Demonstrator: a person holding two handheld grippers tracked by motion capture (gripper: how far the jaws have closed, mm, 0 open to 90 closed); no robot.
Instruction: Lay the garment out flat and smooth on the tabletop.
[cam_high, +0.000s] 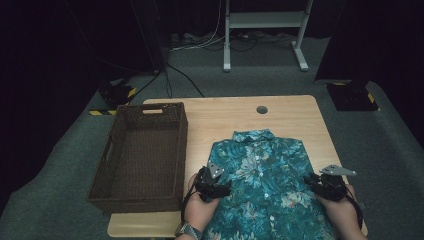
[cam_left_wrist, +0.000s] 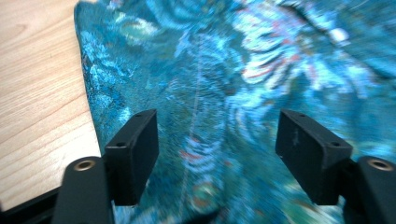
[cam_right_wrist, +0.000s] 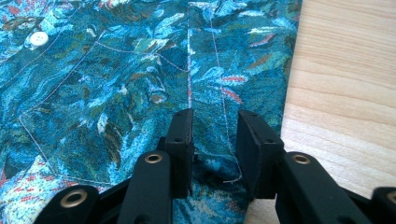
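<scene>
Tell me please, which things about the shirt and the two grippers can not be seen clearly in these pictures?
- Shirt hem: cut off by the bottom edge of the high view.
- Left gripper: the left gripper view is blurred, so contact between pads and cloth is unclear.
- Right gripper: its jaws hide the cloth fold between them; a firm pinch cannot be confirmed.
- Basket floor: too dark in the high view.

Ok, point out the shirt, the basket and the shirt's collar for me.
shirt (cam_high: 267, 185), high view, front panel beside the buttons.
basket (cam_high: 110, 152), high view, left wall.
collar (cam_high: 253, 135), high view, folded collar at the top.
</scene>
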